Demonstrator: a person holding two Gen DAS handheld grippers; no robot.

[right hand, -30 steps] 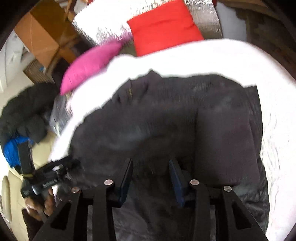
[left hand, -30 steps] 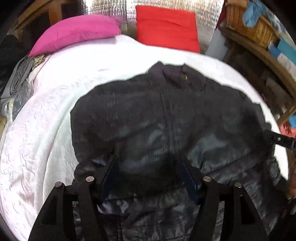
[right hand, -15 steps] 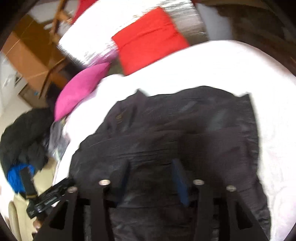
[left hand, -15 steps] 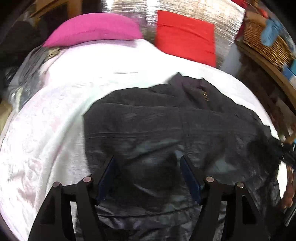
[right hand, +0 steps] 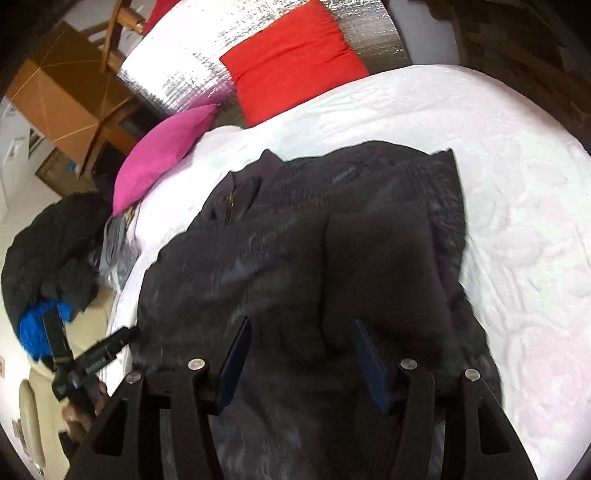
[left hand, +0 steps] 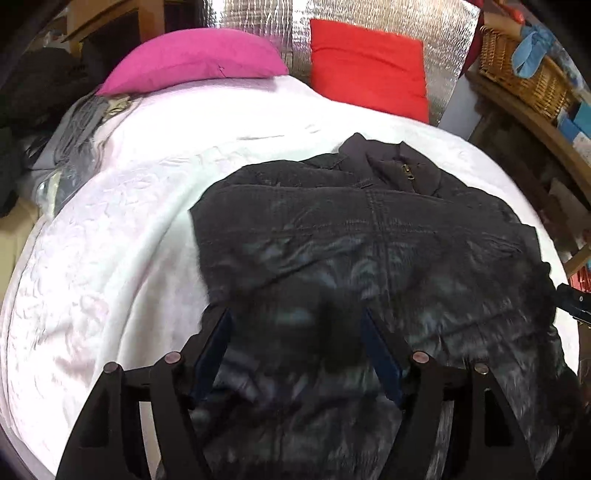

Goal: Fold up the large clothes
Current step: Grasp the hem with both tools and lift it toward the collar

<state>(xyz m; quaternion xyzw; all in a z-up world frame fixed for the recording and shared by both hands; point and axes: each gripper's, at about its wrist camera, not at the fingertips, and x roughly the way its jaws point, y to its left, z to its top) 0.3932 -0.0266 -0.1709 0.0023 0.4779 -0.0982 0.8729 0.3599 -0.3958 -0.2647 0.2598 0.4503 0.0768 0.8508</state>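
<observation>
1. A dark padded jacket lies spread on a bed with a white embossed bedspread. In the left wrist view its collar and brass zip pull point toward 12 o'clock, and its body fills the lower middle of the picture.
2. The left tool sits over the jacket's lower part at 6 o'clock. Its blue-padded jaws stand wide apart with dark cloth showing between them. Motion blur hides whether either pad touches the fabric.
3. The right tool is likewise spread open over the jacket, with a smoother dark panel of cloth just beyond its right jaw. Contact cannot be judged here either.
4. In the right wrist view, the left tool's black body and the hand holding it show at 8 o'clock, at the jacket's edge.
5. A pink pillow lies at 11 o'clock on the bed's far end, and a red pillow leans at 12 o'clock against a silver foil sheet.
6. A wicker basket stands on a wooden shelf at 2 o'clock.
7. A heap of dark clothes with something blue lies off the bed at 9 o'clock in the right wrist view.
</observation>
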